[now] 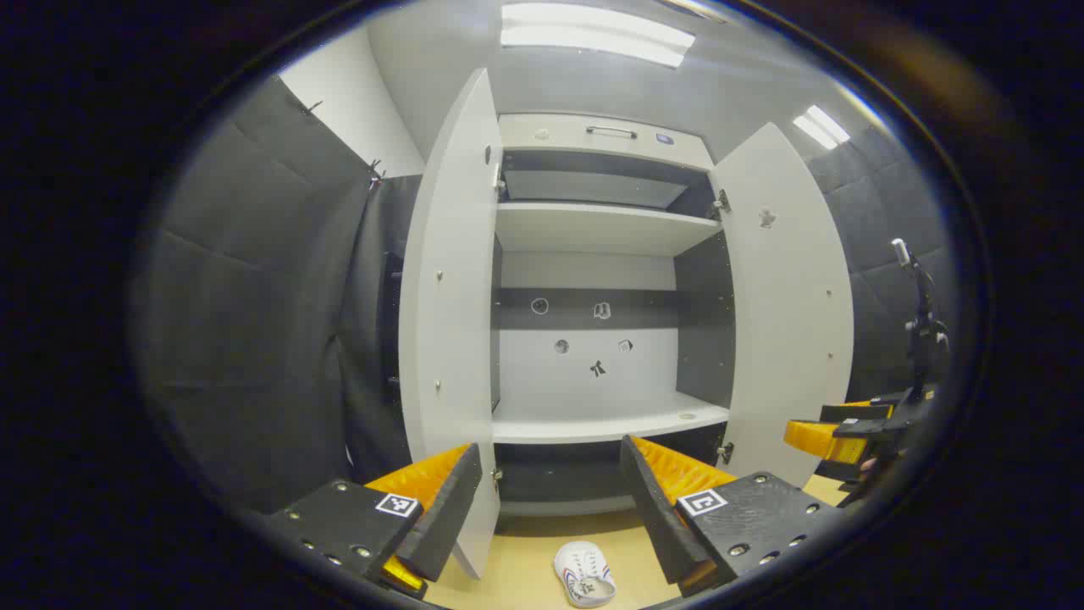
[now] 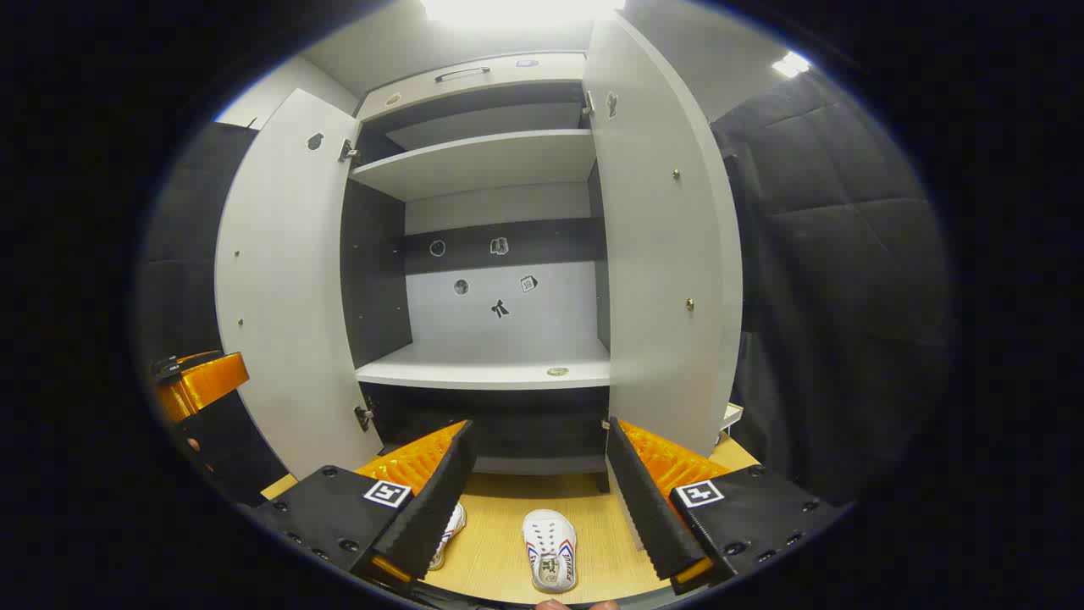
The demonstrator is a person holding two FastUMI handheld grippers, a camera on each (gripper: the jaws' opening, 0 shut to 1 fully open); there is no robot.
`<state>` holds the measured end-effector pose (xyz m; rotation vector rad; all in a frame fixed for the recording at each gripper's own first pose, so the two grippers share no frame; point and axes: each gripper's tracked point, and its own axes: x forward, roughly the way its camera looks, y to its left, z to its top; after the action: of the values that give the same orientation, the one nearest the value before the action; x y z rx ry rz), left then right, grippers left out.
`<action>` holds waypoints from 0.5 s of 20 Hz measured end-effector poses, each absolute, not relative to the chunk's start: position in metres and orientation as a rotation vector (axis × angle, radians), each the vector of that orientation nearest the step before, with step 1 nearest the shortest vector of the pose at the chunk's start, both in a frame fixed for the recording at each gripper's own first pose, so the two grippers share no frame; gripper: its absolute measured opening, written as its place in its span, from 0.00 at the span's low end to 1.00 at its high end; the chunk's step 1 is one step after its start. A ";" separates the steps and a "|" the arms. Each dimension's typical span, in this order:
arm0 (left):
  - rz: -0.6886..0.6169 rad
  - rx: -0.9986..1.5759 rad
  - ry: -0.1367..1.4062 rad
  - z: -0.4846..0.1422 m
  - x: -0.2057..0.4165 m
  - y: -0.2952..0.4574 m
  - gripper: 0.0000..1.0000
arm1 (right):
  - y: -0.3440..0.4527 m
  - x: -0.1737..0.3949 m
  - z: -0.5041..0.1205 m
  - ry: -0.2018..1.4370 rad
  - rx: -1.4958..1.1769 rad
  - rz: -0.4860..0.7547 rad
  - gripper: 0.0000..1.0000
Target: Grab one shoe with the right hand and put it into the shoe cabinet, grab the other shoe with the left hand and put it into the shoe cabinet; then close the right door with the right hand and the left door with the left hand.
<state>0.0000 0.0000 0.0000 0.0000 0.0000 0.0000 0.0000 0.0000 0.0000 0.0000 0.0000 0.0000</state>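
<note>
The shoe cabinet [image 1: 601,229] [image 2: 483,161] stands with both doors swung wide, its shelves bare. In the left gripper view a white shoe [image 1: 584,574] lies on the wooden floor below and between the fingers of my left gripper [image 1: 550,508], which is open and holds nothing. In the right gripper view one white shoe [image 2: 550,549] lies on the floor between the fingers of my right gripper [image 2: 535,491], also open. A second shoe [image 2: 449,529] peeks out from behind its left finger. The right gripper also appears at the right edge of the left gripper view [image 1: 834,436].
The left door [image 1: 449,322] [image 2: 284,296] and right door [image 1: 783,296] [image 2: 665,246] jut toward me on either side of the opening. Dark padded walls close in on both sides. A stand with a small camera [image 1: 919,313] rises at the far right.
</note>
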 end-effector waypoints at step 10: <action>-0.005 -0.020 0.027 -0.013 -0.011 -0.004 0.94 | -0.005 -0.002 0.000 0.005 -0.008 -0.003 0.98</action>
<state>-0.0114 -0.0040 -0.0134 -0.0197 0.0269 -0.0048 -0.0019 -0.0052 0.0001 -0.0085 0.0048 -0.0025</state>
